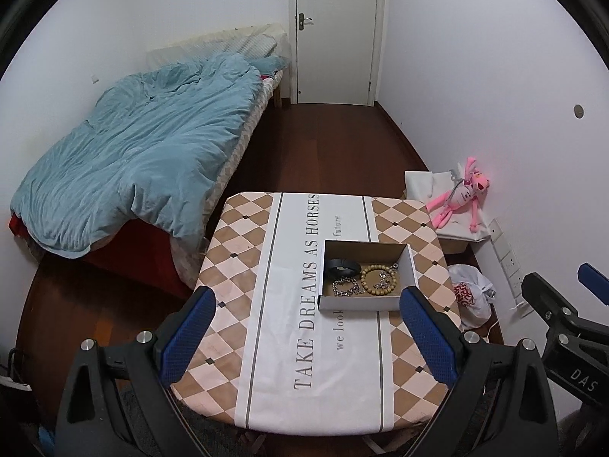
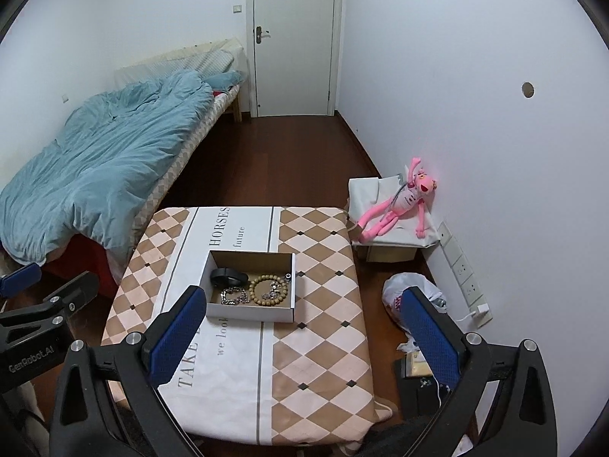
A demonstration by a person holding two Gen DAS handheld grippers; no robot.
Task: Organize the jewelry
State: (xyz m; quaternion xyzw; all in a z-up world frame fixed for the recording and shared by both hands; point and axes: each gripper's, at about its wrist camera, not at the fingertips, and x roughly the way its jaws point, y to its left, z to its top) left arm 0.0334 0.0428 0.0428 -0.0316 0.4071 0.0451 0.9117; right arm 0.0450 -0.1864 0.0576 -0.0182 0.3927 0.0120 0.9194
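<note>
A shallow cardboard box [image 1: 413, 266] [image 2: 251, 310] sits on the table [image 1: 243, 327] [image 2: 323, 327]. Inside lie a black band [image 1: 344, 266] [image 2: 228, 276], a wooden bead bracelet [image 1: 378, 280] [image 2: 268, 290] and a silver chain [image 1: 344, 287] [image 2: 234, 296]. My left gripper [image 1: 304, 327] is open and empty, held above the table's near side, short of the box. My right gripper [image 2: 300, 331] is open and empty, above the table's right part near the box. Each gripper shows at the edge of the other's view.
A bed with a blue duvet [image 1: 133, 152] stands left of the table. A pink plush toy [image 2: 399, 200] lies on a white box by the right wall. A plastic bag [image 2: 407, 293] lies on the floor right of the table. A closed door [image 1: 335, 30] is at the back.
</note>
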